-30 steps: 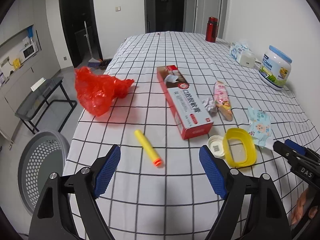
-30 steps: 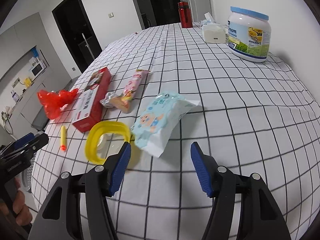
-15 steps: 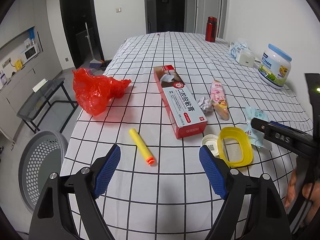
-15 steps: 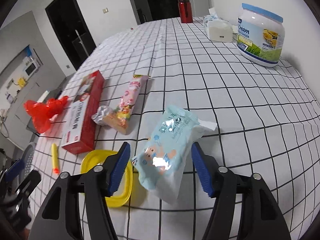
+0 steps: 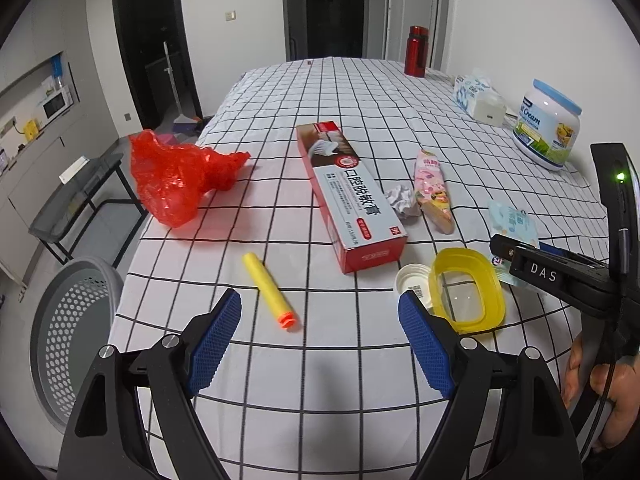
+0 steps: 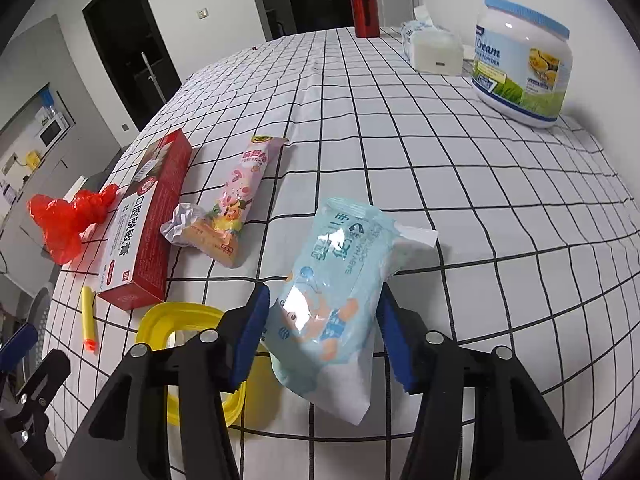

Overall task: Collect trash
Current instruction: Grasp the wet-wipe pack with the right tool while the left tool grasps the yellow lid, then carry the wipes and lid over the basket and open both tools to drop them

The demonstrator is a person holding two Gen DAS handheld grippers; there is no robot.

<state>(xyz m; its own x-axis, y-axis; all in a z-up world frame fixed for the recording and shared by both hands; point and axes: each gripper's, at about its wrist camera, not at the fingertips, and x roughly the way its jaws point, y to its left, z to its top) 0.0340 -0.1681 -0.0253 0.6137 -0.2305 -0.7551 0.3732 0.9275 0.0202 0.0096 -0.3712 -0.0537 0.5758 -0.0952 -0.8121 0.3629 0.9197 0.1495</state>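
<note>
Trash lies on a checked tablecloth (image 5: 360, 96): a red plastic bag (image 5: 176, 172), a yellow foam dart (image 5: 270, 290), a red toothpaste box (image 5: 348, 196), a crumpled paper (image 5: 402, 200), a pink snack wrapper (image 5: 432, 184), a yellow lid (image 5: 466, 290) and a white cap (image 5: 412, 282). My left gripper (image 5: 320, 336) is open and empty above the near table edge. My right gripper (image 6: 324, 336) stands with its blue pads (image 6: 250, 328) on both sides of a light blue wipes pack (image 6: 336, 280); the jaws have narrowed around it.
A grey perforated bin (image 5: 68, 328) stands on the floor left of the table. At the far right are a cream powder tub (image 6: 522, 60), a tissue pack (image 6: 434, 46) and a red bottle (image 6: 365, 8). The right gripper body shows in the left view (image 5: 560, 276).
My right gripper moved forward over the wipes pack and its jaws narrowed around it. My left gripper drew back slightly; the objects on the table did not move.
</note>
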